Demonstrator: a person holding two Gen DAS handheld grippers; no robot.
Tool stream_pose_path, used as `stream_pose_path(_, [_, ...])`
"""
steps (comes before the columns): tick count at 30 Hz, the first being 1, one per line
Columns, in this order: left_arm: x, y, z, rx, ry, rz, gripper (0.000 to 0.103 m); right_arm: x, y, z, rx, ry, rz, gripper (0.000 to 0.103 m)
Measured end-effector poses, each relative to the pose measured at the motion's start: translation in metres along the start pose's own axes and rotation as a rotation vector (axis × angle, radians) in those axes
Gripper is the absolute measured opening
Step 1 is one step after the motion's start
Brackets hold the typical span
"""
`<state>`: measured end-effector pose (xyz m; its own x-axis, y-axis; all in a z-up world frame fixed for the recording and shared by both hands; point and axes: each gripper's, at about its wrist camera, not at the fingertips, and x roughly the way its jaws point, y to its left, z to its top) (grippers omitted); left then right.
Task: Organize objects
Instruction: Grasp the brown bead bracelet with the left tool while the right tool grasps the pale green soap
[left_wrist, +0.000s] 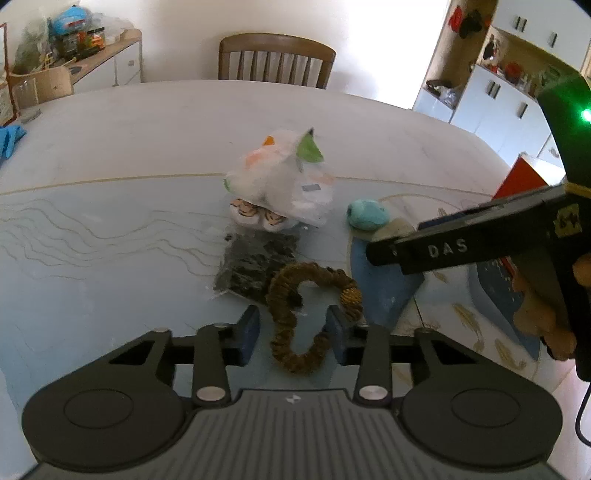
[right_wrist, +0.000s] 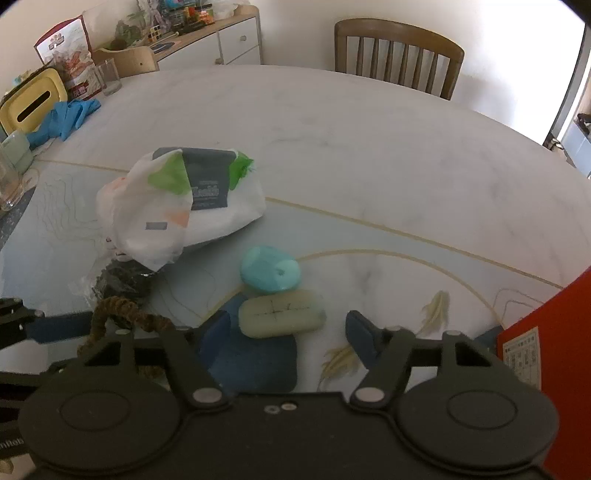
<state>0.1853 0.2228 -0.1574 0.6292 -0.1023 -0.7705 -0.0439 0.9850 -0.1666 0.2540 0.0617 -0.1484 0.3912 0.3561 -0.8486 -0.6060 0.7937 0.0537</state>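
Note:
A brown scrunchie lies curled on the table between the fingers of my left gripper. The right pad is against the scrunchie and the left pad stands a little off it, so the jaws are open. My right gripper is open around the near end of a pale green bar, with its pads clear of the bar. A turquoise round piece rests just behind the bar. One finger of the right gripper crosses the left wrist view.
A white plastic bag sits left of centre, with a dark packet and small tiger-striped items below it. A red box stands at the right. Blue gloves, a glass and a chair lie farther off.

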Motion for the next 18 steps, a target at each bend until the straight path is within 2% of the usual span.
stream_pose_path(3, [-0.002, -0.003, -0.001, 0.006, -0.002, 0.002, 0.028, -0.001, 0.003, 0.000, -0.015, -0.003, -0.001, 0.050])
stream_pose_path(4, [-0.002, -0.004, -0.001, 0.011, -0.002, 0.003, 0.022, -0.001, 0.004, 0.000, -0.022, -0.002, -0.005, 0.050])
stream_pose_path(7, [-0.003, -0.007, 0.000, 0.029, 0.005, 0.023, 0.014, -0.002, 0.005, -0.003, -0.029, -0.002, -0.007, 0.049])
stream_pose_path(10, [-0.006, -0.009, 0.001, 0.031, 0.009, 0.019, 0.010, -0.007, 0.005, -0.006, -0.027, -0.008, -0.012, 0.049])
stream_pose_path(18, [-0.029, -0.027, 0.009, 0.053, -0.031, -0.027, 0.010, -0.043, -0.002, -0.023, 0.014, -0.025, -0.010, 0.049])
